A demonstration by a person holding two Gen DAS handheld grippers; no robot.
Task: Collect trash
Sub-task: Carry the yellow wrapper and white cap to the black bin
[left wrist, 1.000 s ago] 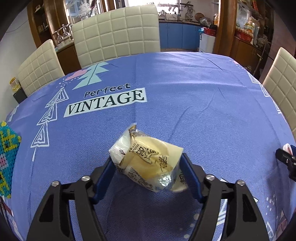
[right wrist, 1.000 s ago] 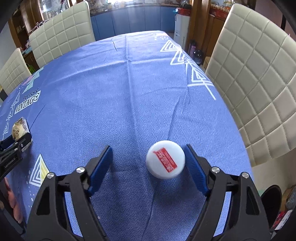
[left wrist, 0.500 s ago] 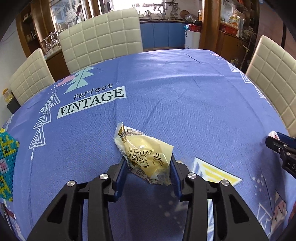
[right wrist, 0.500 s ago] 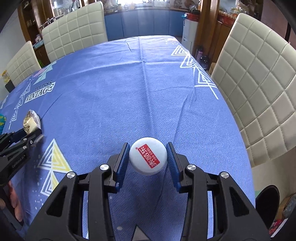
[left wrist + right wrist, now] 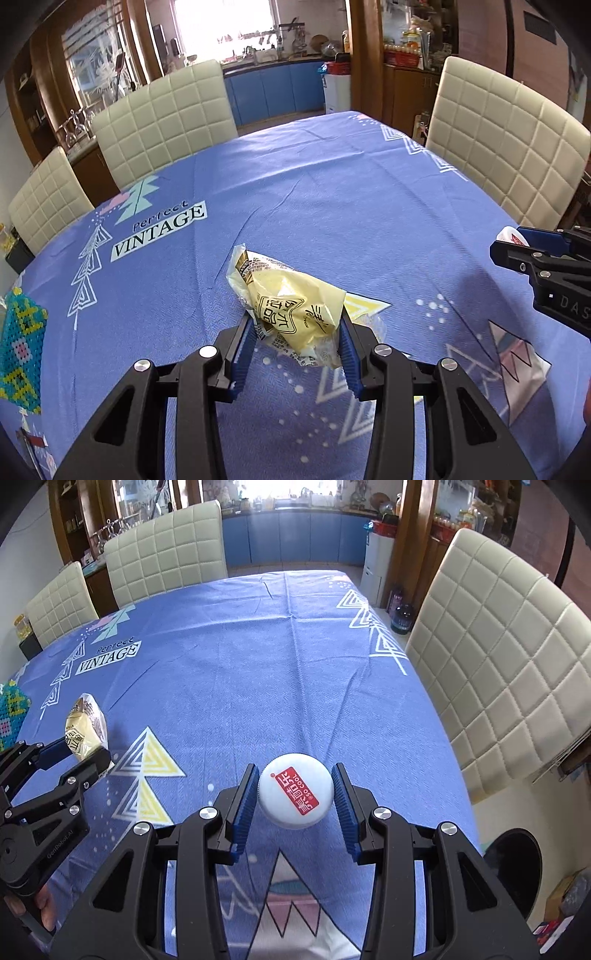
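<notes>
1. Gripping was confirmed on both sides: the left gripper (image 5: 295,341) had just closed its jaws on the yellow snack wrapper (image 5: 291,306); the right gripper (image 5: 295,805) had just closed on the white bottle cap (image 5: 295,795). Both items hung clear of the tabletop (image 5: 332,206).
2. Advice for the carry: keep both grips firm and level, since the crinkly wrapper looked liable to slip.
3. No certain trash bin was visible; a dark round object (image 5: 513,856) by the floor was cut off. The wrapper's underside was hidden.
</notes>
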